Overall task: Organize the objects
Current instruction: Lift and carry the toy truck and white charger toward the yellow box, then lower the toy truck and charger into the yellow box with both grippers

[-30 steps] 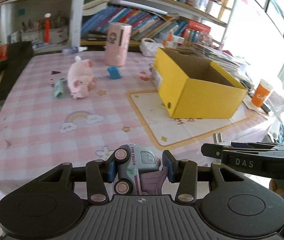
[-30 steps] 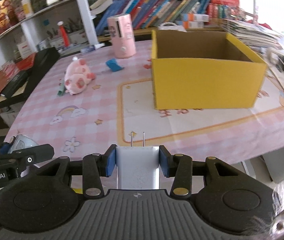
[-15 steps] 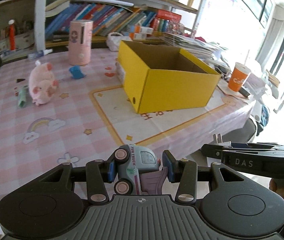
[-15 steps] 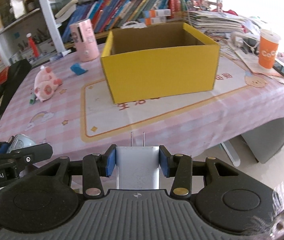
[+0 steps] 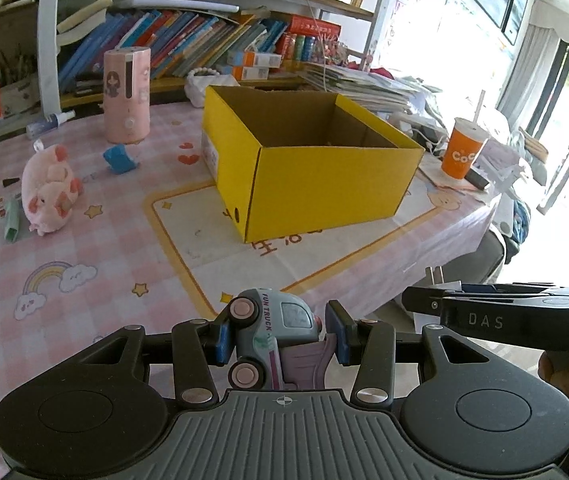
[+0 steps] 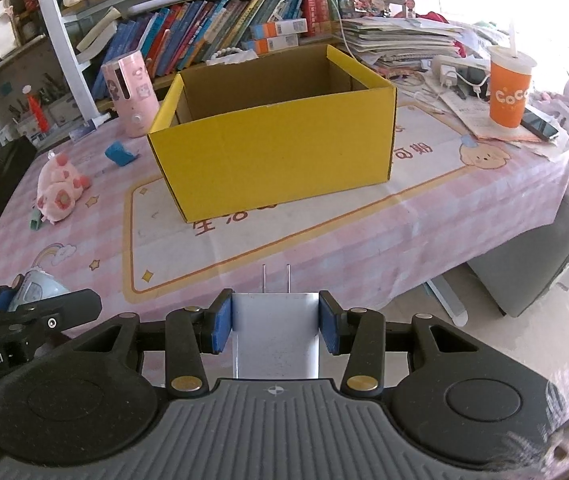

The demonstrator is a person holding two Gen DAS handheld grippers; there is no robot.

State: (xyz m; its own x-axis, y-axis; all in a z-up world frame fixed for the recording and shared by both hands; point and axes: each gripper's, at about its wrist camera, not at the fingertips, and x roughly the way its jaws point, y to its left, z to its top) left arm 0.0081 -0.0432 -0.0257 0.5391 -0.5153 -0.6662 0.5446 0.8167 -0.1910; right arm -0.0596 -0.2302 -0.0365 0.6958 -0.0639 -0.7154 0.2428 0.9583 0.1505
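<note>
The table (image 6: pixel 444 216) has a pink checked cloth with a white panel in a yellow border. On this panel stands an open yellow cardboard box (image 6: pixel 276 152). At 10 o'clock from the box stands a pink cylinder (image 6: pixel 132 96), upright. Near it, toward the box, lies a small blue object (image 6: pixel 119 153). At 9 o'clock a pink plush pig (image 6: pixel 59 188) lies on its side, with a green item (image 5: pixel 12 222) just beside it. At 2 o'clock stands an orange cup (image 6: pixel 509 90) on papers.

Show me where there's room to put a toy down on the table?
Bare cloth lies between the plush pig and the yellow box, and along the near edge before the box. Right of the box it's crowded: orange cup, papers.
</note>
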